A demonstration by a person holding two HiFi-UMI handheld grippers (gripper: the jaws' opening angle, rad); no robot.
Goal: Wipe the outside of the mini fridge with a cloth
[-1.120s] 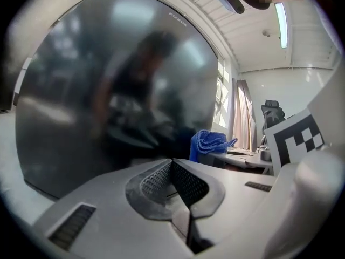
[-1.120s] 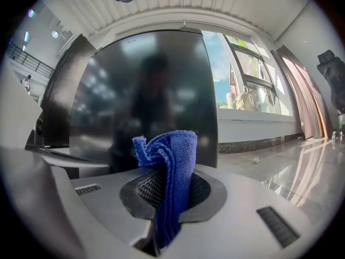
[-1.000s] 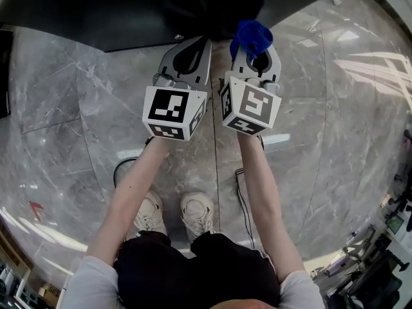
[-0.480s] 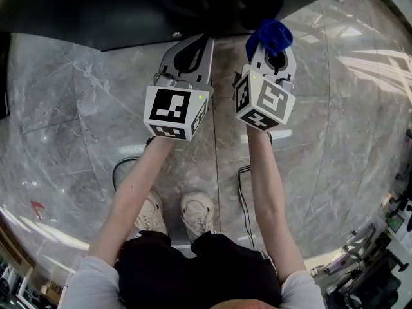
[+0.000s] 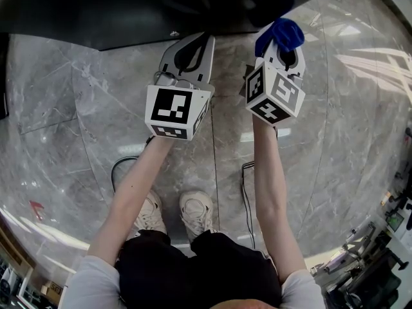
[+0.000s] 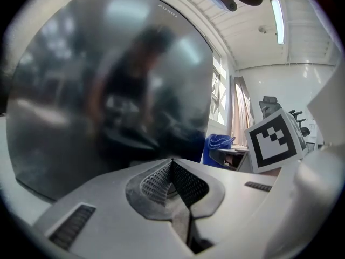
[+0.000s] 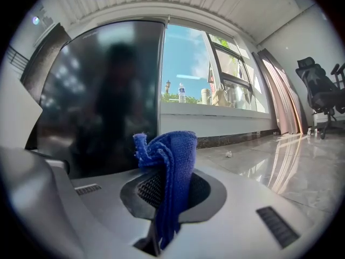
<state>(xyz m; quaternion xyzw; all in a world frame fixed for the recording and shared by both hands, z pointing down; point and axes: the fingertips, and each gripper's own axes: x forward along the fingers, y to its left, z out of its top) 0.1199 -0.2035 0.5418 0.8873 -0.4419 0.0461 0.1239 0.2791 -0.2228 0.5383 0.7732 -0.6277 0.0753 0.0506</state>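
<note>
Your left hand-held gripper (image 6: 173, 181): clenched, nothing between jaws, pointed at glossy black mini fridge (image 6: 81, 90) close ahead. Your right hand-held gripper (image 7: 168, 190): grasping bunched blue cloth (image 7: 172, 152), near fridge's right edge. Marble floor (image 5: 64, 108) underfoot.

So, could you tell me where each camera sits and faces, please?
Head view: on the head, facing down at the floor; shows arms, shoes, left gripper, right gripper.
Left gripper view: on the left gripper, facing the fridge; fingers shut, empty.
Right gripper view: on the right gripper, facing fridge edge and window; fingers pinching the cloth.
Shared: all three show fridge and cloth.
</note>
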